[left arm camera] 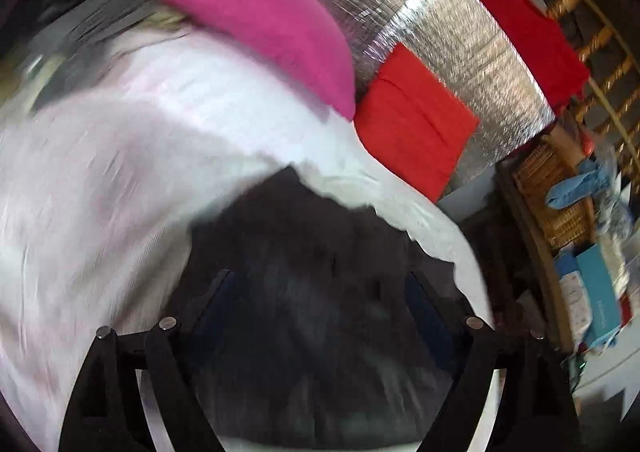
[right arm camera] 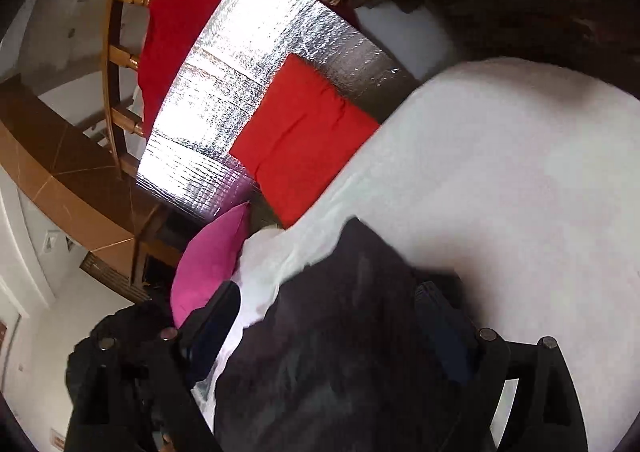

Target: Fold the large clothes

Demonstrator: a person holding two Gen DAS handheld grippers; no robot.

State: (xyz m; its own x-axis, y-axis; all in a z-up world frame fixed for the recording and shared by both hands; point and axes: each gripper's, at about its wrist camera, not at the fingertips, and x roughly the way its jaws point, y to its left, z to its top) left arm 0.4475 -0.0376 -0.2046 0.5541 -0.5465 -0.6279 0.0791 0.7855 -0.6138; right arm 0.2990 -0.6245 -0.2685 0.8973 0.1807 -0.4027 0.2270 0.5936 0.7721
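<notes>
Dark fabric, the large garment (left arm camera: pixel 304 292), fills the space between the fingers of the left gripper (left arm camera: pixel 316 284); its jaws stand wide apart with the cloth bunched between them, and blur hides whether the pads actually press it. Beneath the garment a white sheet (left arm camera: pixel 120 192) spreads over the working surface, its edge rumpled where the dark cloth meets it. A pink cushion (left arm camera: pixel 272 32) lies at the far edge of the sheet, and a folded red cloth (left arm camera: pixel 412 124) rests just beside it on a silver quilted mat (left arm camera: pixel 460 52). Another red garment (left arm camera: pixel 532 36) hangs over a wooden railing (left arm camera: pixel 600 36) behind the mat. A wicker basket (left arm camera: pixel 552 196) with blue cloth on it sits to the right.

Right wrist view: the same dark garment (right arm camera: pixel 340 352) lies between the fingers of the right gripper (right arm camera: pixel 332 304), which are likewise spread; whether they grip the cloth cannot be told. White sheet (right arm camera: pixel 500 192), pink cushion (right arm camera: pixel 208 264), red cloth (right arm camera: pixel 300 140) and silver mat (right arm camera: pixel 240 72) appear beyond
</notes>
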